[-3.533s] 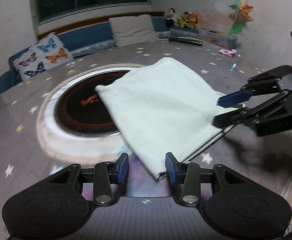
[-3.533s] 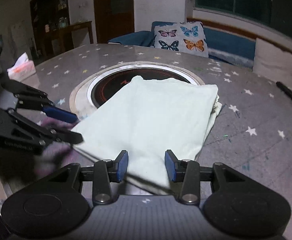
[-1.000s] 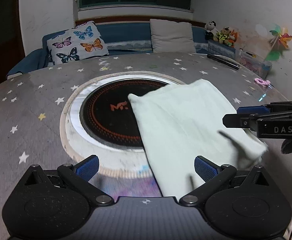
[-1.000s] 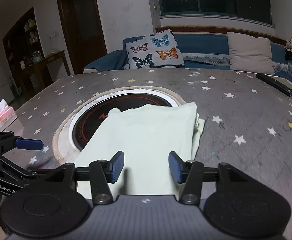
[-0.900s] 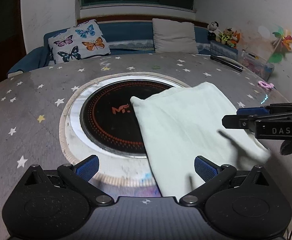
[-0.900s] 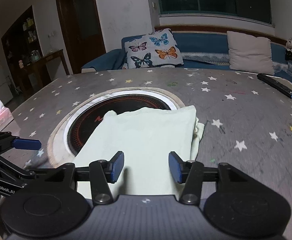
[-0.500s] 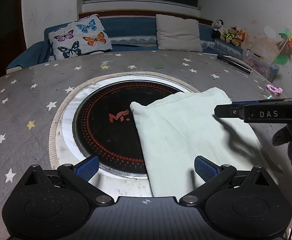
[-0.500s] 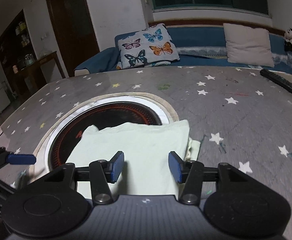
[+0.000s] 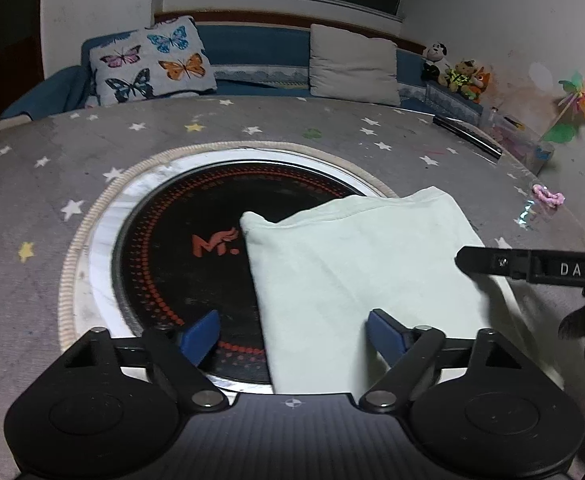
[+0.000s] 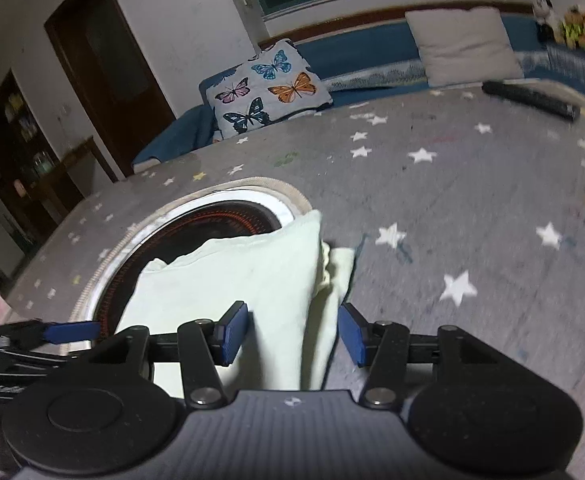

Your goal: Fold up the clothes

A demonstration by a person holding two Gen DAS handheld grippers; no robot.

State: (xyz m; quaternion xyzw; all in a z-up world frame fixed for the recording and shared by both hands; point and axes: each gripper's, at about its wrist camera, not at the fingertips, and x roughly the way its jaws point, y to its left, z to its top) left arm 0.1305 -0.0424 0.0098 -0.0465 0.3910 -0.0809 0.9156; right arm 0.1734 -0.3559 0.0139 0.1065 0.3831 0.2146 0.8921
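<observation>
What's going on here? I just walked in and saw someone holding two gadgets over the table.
A person is folding clothes with a two-finger tool in each hand. A pale green garment lies folded on the star-patterned table, partly over the round cooktop. The left tool and right tool are both open and hold nothing.

Your right gripper jaws spread apart over the folded pale cloth, cloth half on the round burner, starry table, other gripper at left

Butterfly pillow, remote, star-patterned table
</observation>
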